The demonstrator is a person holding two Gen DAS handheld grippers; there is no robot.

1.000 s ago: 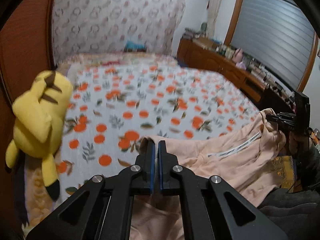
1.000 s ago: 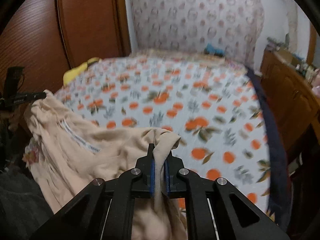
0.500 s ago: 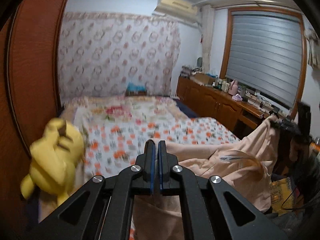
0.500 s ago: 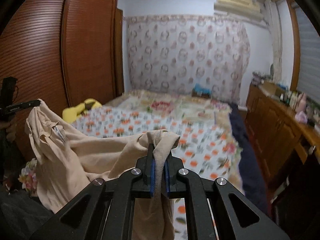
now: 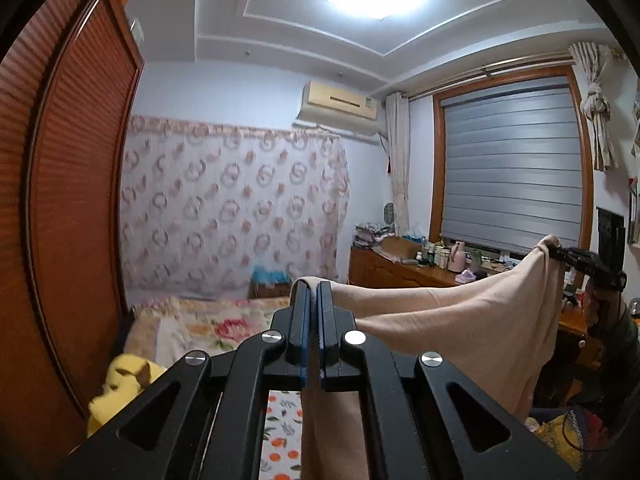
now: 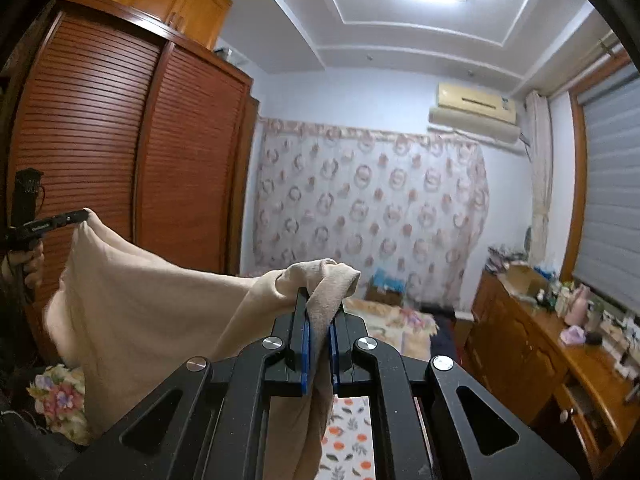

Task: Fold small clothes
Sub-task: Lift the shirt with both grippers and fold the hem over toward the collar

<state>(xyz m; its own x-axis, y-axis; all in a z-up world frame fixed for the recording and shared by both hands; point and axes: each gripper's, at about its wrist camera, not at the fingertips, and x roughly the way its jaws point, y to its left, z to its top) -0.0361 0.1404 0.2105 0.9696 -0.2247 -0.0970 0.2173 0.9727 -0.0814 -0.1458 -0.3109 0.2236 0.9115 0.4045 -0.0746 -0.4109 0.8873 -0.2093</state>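
Note:
A peach-coloured garment (image 5: 472,332) hangs stretched in the air between both grippers, high above the bed. My left gripper (image 5: 314,292) is shut on one corner of it, the cloth pinched thin between the blue pads. My right gripper (image 6: 319,300) is shut on the other corner, a bunched fold of the garment (image 6: 160,320) sticking up past the fingertips. In the left wrist view the right gripper (image 5: 576,258) shows at the far right with the cloth's edge in it. The left gripper (image 6: 60,220) appears at the far left of the right wrist view, a hand below it.
The bed with an orange-print sheet (image 6: 352,440) lies below. A yellow plush toy (image 5: 120,384) rests at its left side. Brown louvred wardrobe doors (image 6: 100,160) stand at the left. At the right a wooden dresser (image 6: 560,340) holds bottles under a shuttered window (image 5: 512,168).
Both grippers have risen with the garment and tilted up to level, so the views now show the wall and ceiling instead of the bed. The cloth is pulled tauter between them.

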